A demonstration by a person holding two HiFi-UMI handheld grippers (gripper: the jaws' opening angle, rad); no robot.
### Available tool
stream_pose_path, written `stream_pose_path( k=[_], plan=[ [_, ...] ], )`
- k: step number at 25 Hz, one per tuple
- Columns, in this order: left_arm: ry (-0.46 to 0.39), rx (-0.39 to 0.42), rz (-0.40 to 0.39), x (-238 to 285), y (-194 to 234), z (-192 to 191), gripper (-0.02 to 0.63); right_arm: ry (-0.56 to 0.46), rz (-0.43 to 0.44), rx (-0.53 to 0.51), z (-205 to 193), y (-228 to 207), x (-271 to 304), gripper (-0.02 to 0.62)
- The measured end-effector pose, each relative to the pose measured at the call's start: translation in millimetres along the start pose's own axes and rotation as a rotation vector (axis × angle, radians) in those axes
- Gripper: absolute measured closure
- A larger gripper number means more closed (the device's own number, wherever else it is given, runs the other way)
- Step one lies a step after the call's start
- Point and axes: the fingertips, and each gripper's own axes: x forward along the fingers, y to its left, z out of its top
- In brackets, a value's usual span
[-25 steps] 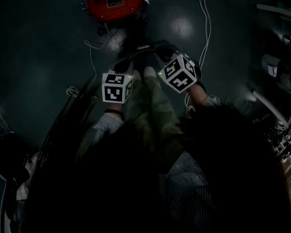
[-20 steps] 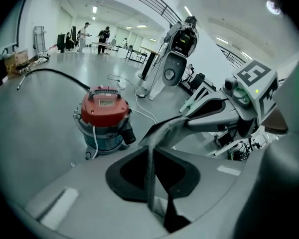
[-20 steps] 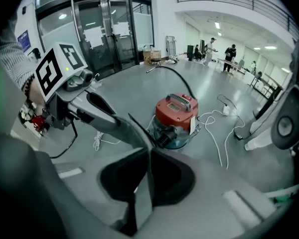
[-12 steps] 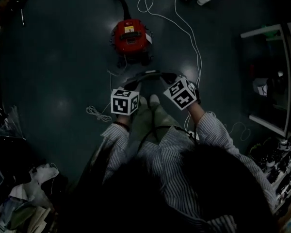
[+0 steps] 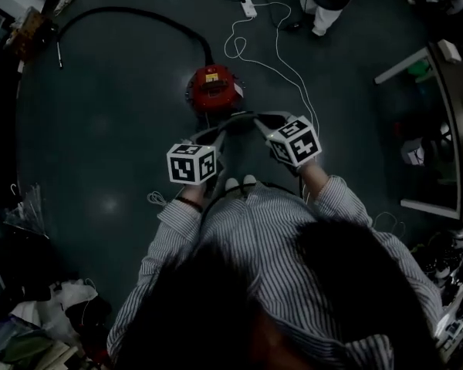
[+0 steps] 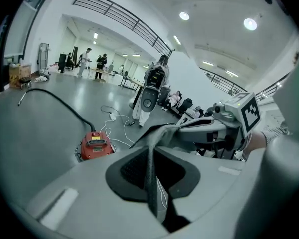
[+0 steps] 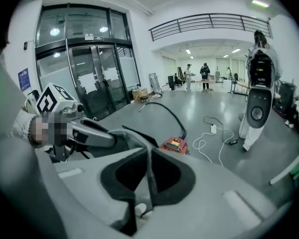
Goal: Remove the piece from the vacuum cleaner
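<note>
Moved: left gripper (image 5: pixel 216 132) and right gripper (image 5: pixel 261 122) up, carrying piece (image 5: pixel 239 116); vacuum (image 5: pixel 214 89) farther below.
Left gripper: clamped on piece's left end.
Right gripper: clamped on right end.
Piece: thin grey band, bridging both, clear of vacuum.
Vacuum: red, on floor, black hose (image 5: pixel 139 12) attached.
</note>
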Motion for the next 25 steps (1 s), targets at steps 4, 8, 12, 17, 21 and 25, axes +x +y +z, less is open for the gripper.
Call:
stream_pose_path(
  k=[4,8,12,17,21,25],
  plan=[
    [-0.040,-0.001,-0.003,-3,-9,9,0.575,-0.043,-0.014,0.024,5,-1,-12,0.568],
    [-0.057,-0.012,0.010,-4,-7,9,0.575,-0.070,-0.014,0.062,7,1,-12,0.569],
    [-0.053,0.004,0.027,-4,-9,6,0.577,-0.082,-0.014,0.070,4,3,-13,0.569],
    [-0.051,-0.003,0.023,-2,-13,4,0.577,-0.094,-0.010,0.101,-1,4,-17,0.569],
    [-0.055,-0.016,0.021,-1,-15,1,0.577,-0.095,-0.009,0.108,-6,3,-18,0.570],
    [-0.064,-0.016,0.018,-1,-15,4,0.577,-0.102,-0.013,0.104,-3,2,-19,0.571]
  ],
)
